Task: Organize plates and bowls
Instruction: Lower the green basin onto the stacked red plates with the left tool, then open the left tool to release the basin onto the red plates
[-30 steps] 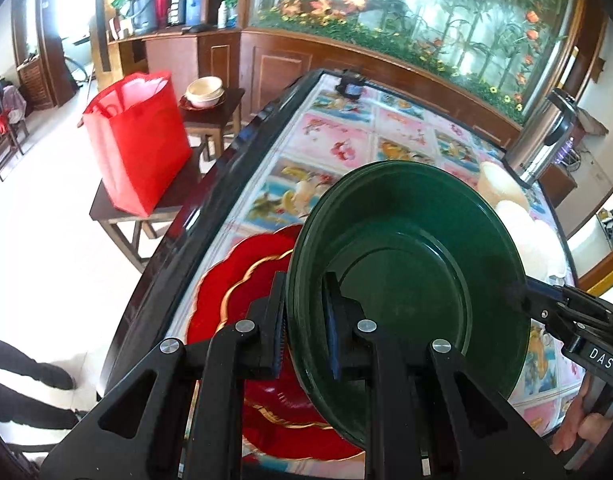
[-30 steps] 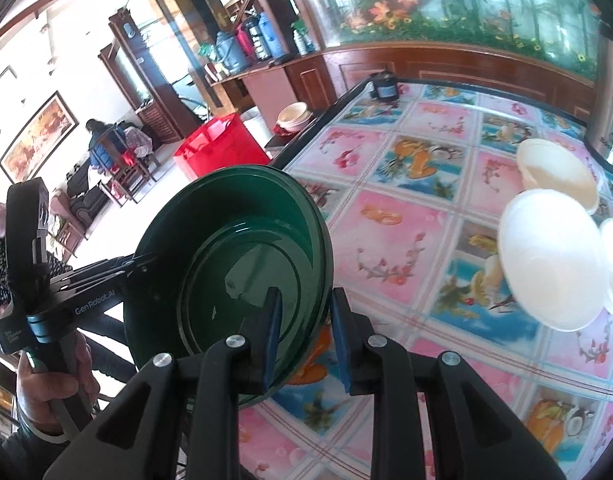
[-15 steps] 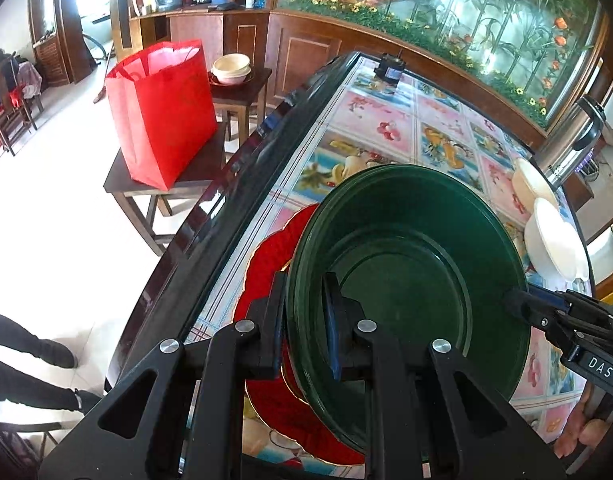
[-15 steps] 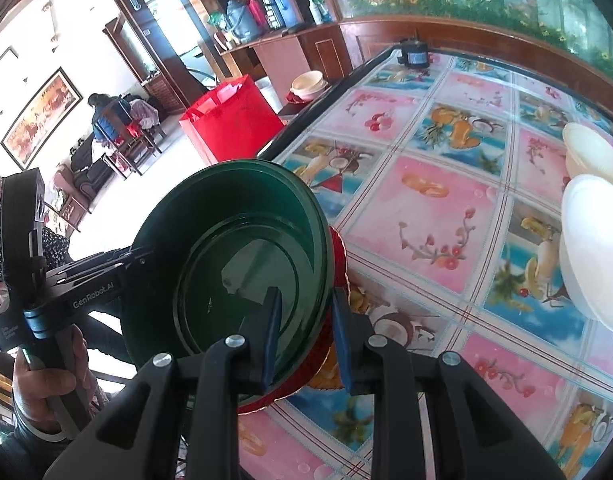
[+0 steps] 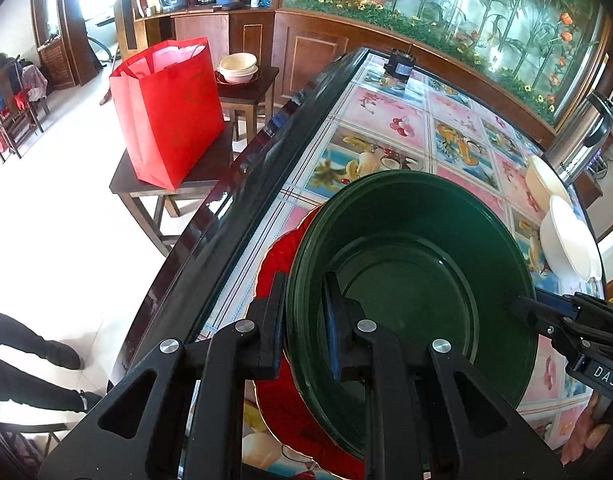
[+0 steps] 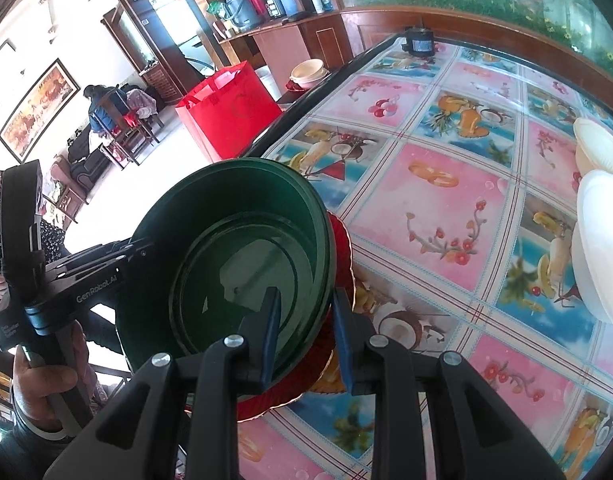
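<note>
A dark green bowl is held by both grippers on opposite rims, directly above a red plate with a gold scalloped edge near the table's left edge. My left gripper is shut on the bowl's near rim. My right gripper is shut on its other rim. The bowl also shows in the right wrist view, with the red plate peeking out beneath it. I cannot tell whether bowl and plate touch.
White bowls sit at the table's right side by a steel kettle. A small black object stands at the far end. A red bag and stacked bowls sit on side tables beyond the table's dark edge.
Both grippers have carried the green bowl toward the table's left edge and lower over the red plate. The grips have not changed.
</note>
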Demonstrator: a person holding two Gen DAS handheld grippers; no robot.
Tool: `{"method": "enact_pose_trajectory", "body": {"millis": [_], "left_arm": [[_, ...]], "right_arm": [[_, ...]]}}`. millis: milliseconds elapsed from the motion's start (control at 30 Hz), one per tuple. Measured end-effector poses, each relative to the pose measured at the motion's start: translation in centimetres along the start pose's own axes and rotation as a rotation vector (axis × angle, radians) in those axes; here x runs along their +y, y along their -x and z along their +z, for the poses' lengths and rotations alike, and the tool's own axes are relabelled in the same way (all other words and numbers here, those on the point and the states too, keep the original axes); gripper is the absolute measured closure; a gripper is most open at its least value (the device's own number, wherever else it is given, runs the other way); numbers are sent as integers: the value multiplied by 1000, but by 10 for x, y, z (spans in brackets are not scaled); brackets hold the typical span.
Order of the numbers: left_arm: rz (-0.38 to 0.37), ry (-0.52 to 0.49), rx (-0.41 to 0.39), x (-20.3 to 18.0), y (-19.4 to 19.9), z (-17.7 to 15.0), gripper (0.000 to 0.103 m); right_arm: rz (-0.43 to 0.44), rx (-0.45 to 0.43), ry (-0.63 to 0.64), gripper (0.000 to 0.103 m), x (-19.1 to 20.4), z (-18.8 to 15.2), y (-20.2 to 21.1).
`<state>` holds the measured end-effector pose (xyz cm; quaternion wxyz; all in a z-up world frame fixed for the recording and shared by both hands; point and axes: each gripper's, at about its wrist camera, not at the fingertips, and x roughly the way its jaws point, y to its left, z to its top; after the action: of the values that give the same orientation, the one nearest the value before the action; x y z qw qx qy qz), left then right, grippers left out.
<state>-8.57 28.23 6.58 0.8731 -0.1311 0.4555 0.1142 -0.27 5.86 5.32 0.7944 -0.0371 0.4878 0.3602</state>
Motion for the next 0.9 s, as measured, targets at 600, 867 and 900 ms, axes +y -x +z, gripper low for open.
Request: {"method": "enact_pose_trajectory", "body": {"millis": [600, 867, 900], "left_arm": [[37, 7, -24, 4, -9, -1, 86], [21, -18, -30, -1, -6, -2, 67], [43, -23, -50, -1, -2, -2, 67]], "right_arm": [[-35, 5, 28, 77, 7, 1, -8], [-18, 7, 7, 70, 3, -3, -4], [-16, 3, 4, 69, 2, -3, -2]]}}
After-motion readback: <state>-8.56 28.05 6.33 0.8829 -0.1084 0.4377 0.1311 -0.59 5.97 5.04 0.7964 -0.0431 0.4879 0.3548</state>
